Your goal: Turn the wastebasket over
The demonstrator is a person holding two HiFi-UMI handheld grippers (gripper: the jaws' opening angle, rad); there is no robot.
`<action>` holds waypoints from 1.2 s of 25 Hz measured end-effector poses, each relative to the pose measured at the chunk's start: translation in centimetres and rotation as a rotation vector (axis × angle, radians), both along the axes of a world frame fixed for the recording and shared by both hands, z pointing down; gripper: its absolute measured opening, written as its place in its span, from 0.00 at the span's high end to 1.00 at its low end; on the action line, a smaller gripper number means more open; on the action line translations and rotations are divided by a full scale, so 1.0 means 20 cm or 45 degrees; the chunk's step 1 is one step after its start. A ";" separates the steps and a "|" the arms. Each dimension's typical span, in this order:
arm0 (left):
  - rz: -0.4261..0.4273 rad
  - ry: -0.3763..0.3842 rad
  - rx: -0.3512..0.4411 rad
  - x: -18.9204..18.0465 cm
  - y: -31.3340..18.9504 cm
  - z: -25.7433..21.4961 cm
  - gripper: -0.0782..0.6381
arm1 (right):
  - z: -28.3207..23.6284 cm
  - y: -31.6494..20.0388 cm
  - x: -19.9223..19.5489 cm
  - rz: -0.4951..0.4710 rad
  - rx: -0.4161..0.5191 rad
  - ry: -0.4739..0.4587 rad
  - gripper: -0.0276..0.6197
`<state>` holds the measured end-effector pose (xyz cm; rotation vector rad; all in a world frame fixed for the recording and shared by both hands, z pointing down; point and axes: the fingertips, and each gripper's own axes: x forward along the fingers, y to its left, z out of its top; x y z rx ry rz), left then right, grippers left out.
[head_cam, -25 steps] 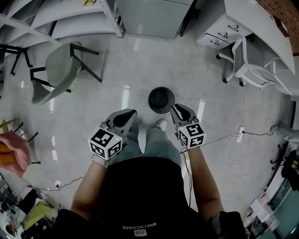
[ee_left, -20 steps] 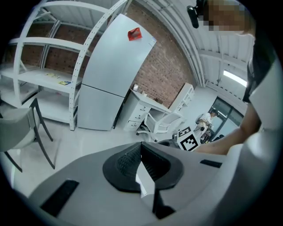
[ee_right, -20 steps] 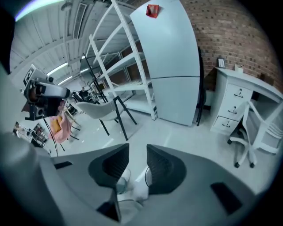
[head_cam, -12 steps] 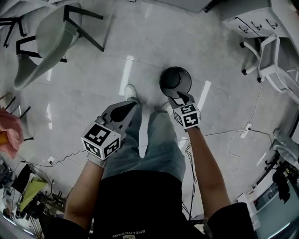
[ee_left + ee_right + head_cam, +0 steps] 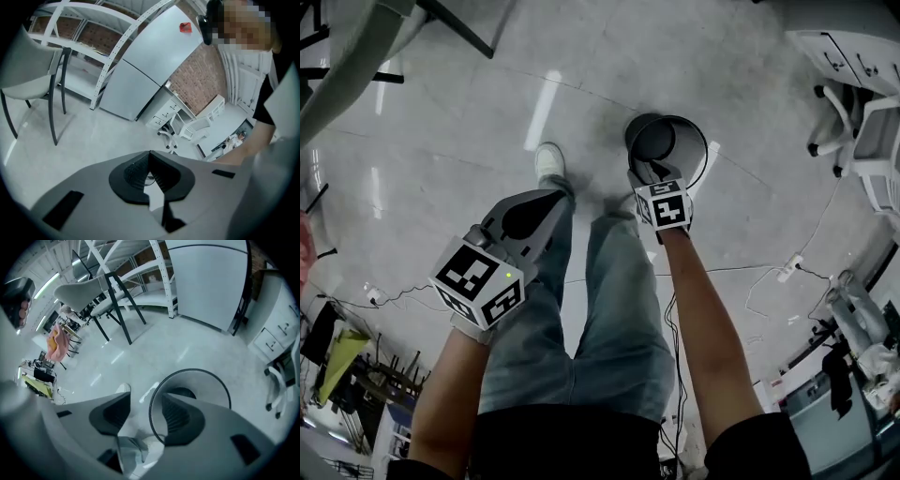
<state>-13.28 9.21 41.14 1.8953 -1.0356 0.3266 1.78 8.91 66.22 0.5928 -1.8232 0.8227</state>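
The wastebasket [image 5: 677,139] is a round grey bin with a dark rim, standing upright on the floor with its mouth up, just ahead of the person's feet. My right gripper [image 5: 652,172] points steeply down at its near rim. In the right gripper view its jaws have just been opening, and my right gripper [image 5: 146,397] straddles the rim: one finger is inside the wastebasket [image 5: 201,385] and the other outside, with neither pad pressing on it. My left gripper [image 5: 555,195] hangs over the person's left leg, away from the bin. The left gripper [image 5: 149,154] is shut and holds nothing.
The person's legs and a white shoe [image 5: 548,159] are close behind the bin. A grey chair [image 5: 347,56] stands at far left. An office chair [image 5: 867,127] and a white drawer cabinet [image 5: 844,52] are at right. A power strip [image 5: 787,270] with cables lies on the floor at right.
Both grippers have sunk toward the floor as the person bent down. The right gripper reached the bin's near rim and its jaws spread around it. The left gripper stayed shut.
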 end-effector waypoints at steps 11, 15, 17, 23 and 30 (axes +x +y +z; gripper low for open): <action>-0.034 0.035 -0.096 -0.02 0.06 0.32 0.87 | 0.57 0.11 0.01 0.034 -0.168 0.138 0.64; -0.051 0.035 -0.106 -0.04 0.06 0.36 0.87 | 0.64 0.10 0.04 0.085 -0.173 0.182 0.72; -0.046 0.035 -0.110 -0.04 0.08 0.37 0.87 | 0.65 0.12 0.03 0.075 -0.168 0.175 0.77; -0.043 0.038 -0.112 -0.04 0.08 0.39 0.87 | 0.58 0.05 0.06 0.069 -0.010 0.252 0.89; -0.010 0.056 -0.107 0.03 0.06 0.36 0.87 | 0.40 -0.25 0.30 0.176 0.220 0.331 0.92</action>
